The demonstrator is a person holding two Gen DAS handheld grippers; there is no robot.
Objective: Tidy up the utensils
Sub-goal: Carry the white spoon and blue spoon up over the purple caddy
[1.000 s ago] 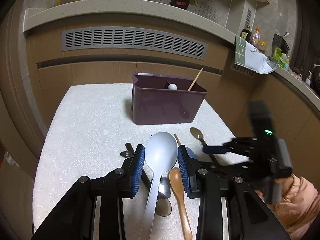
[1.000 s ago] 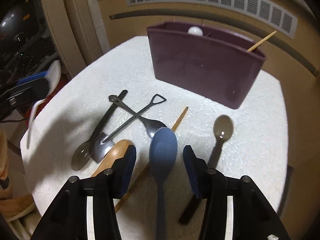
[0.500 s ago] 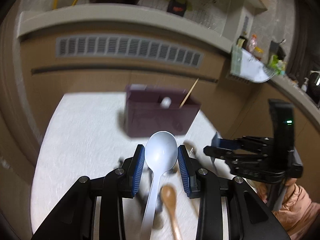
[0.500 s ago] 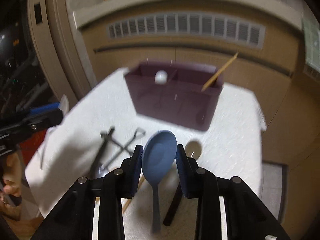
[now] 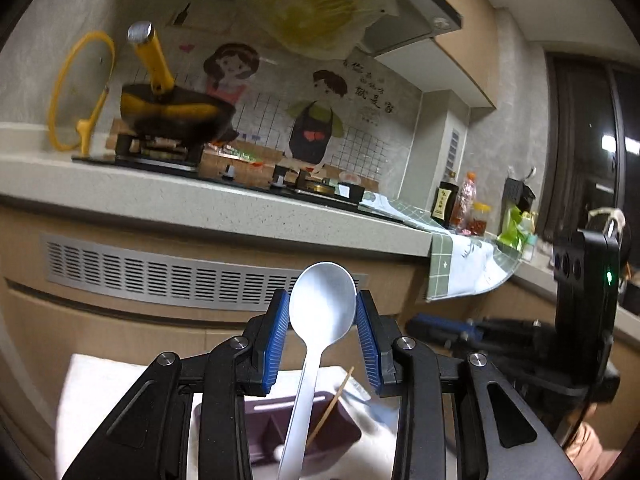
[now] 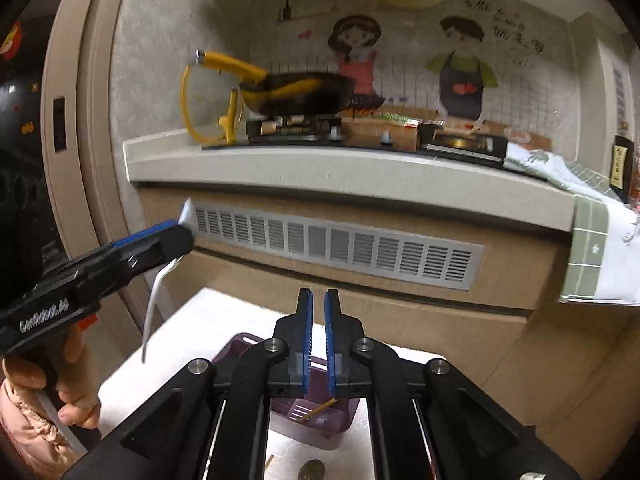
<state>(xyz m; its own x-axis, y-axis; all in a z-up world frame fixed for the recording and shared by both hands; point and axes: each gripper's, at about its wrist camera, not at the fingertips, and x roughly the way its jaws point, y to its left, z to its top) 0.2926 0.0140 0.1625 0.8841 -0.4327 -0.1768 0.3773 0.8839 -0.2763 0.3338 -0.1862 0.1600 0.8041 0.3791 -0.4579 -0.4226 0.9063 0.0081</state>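
My left gripper (image 5: 322,340) is shut on a white plastic spoon (image 5: 322,312), bowl up, held above the purple utensil box (image 5: 256,440) on the white table. It also shows in the right wrist view (image 6: 176,240), with the spoon's handle (image 6: 154,300) hanging down. My right gripper (image 6: 316,340) has its jaws nearly closed with nothing seen between them; the blue spoon is out of sight. It hovers over the purple box (image 6: 316,428), which holds a wooden stick (image 6: 320,406) and a white ball-ended utensil (image 5: 280,452).
A kitchen counter (image 6: 320,168) with a stove, a black-and-yellow pan (image 6: 296,92) and a green checked cloth (image 6: 596,248) rises behind the table. A dark spoon bowl (image 6: 312,470) lies on the white table cover (image 6: 200,320) in front of the box.
Both grippers have risen and tilted up, from the table's utensils to over the box. The left still holds the white spoon. The blue spoon is gone from the right gripper's jaws.
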